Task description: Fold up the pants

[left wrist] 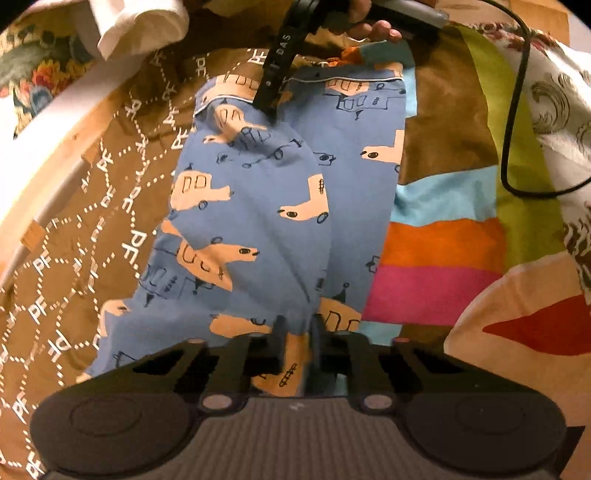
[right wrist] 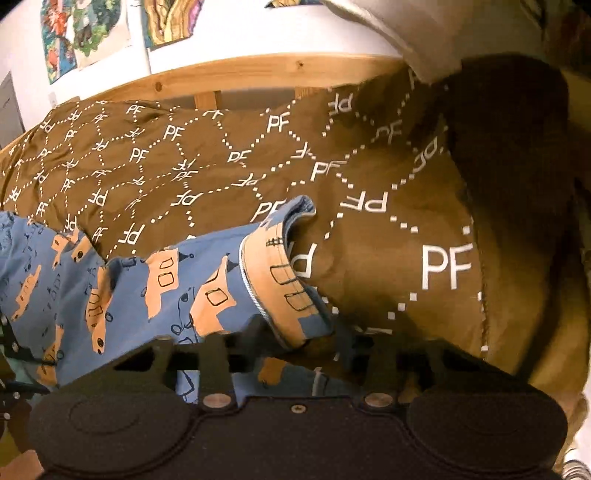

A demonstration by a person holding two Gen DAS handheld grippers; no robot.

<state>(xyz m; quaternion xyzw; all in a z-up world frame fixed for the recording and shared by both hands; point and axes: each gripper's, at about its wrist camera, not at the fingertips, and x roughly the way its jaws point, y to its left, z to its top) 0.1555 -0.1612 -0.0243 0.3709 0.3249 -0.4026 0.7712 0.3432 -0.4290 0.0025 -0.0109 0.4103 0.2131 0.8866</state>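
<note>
The blue pants with an orange car print lie stretched over the bed. My left gripper is shut on the near end of the pants. In the left wrist view my right gripper pinches the far cuffed end, next to the white piping. In the right wrist view my right gripper is shut on the cuffed hem of the pants, which is turned up and shows its orange print.
A brown "PF" patterned blanket covers the bed under the pants. A colour-striped cloth lies to the right. A wooden bed rail and a white wall stand behind. A black cable hangs on the right. White cloth lies at the top left.
</note>
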